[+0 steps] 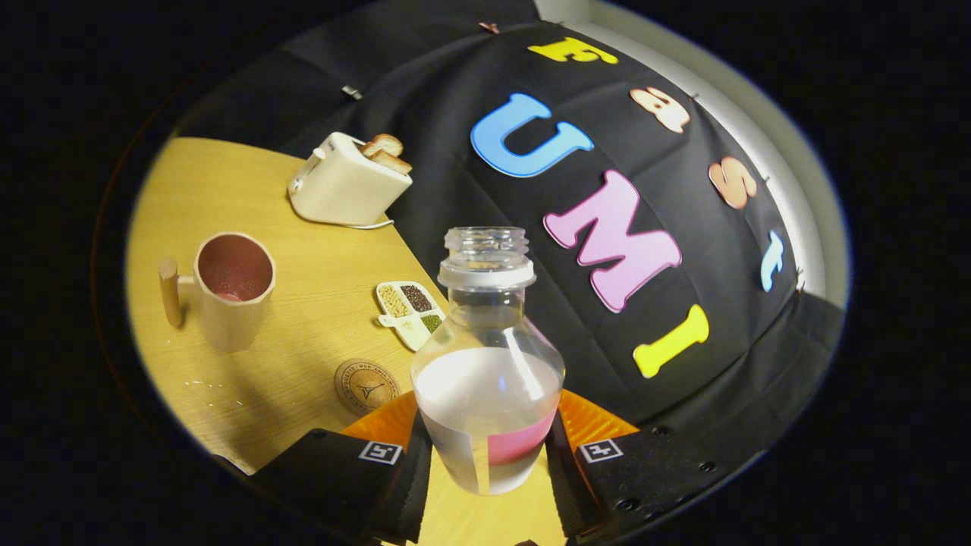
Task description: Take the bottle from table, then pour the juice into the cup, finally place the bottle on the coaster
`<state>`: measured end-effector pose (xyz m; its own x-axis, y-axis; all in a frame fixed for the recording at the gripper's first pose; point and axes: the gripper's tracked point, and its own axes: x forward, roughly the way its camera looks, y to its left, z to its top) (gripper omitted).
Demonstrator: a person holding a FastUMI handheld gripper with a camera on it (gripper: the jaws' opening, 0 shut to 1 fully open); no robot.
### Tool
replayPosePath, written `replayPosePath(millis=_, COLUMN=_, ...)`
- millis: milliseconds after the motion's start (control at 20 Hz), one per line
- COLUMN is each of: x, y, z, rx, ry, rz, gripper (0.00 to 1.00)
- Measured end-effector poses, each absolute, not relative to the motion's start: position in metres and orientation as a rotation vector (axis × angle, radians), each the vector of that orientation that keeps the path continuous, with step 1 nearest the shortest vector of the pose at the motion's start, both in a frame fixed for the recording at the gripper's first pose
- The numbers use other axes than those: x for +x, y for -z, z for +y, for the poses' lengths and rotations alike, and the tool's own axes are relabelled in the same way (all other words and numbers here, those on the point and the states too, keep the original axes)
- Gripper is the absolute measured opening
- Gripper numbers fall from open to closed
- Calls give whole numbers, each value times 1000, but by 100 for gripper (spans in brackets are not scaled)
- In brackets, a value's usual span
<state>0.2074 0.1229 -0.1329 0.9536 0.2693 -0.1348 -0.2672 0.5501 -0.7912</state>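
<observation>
The tool (pixel 485 462) pinches the open bottle (pixel 487 364); swing toward the cup (pixel 231 292) at ten o'clock, tipping slowly over its rim.

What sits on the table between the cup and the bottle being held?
In the gripper view, the tool is shut on the bottle. Between it and the cup lie bare tabletop and the round coaster.

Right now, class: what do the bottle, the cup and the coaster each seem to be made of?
Bottle, held between the gripper fingers: clear glossy plastic, probably; liquid shows through. Cup: matte beige, perhaps plastic or ceramic, with a wood-like handle. Coaster: likely cork or wood, brown, printed.
</observation>
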Motion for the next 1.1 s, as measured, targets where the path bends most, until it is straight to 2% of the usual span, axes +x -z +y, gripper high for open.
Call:
replayPosePath(millis=550, x=212, y=147, z=183, rx=-1332, ry=-310, rz=-105, gripper=69)
replayPosePath(millis=1100, x=212, y=160, z=224, rx=-1617, ry=-462, rz=-307, gripper=69)
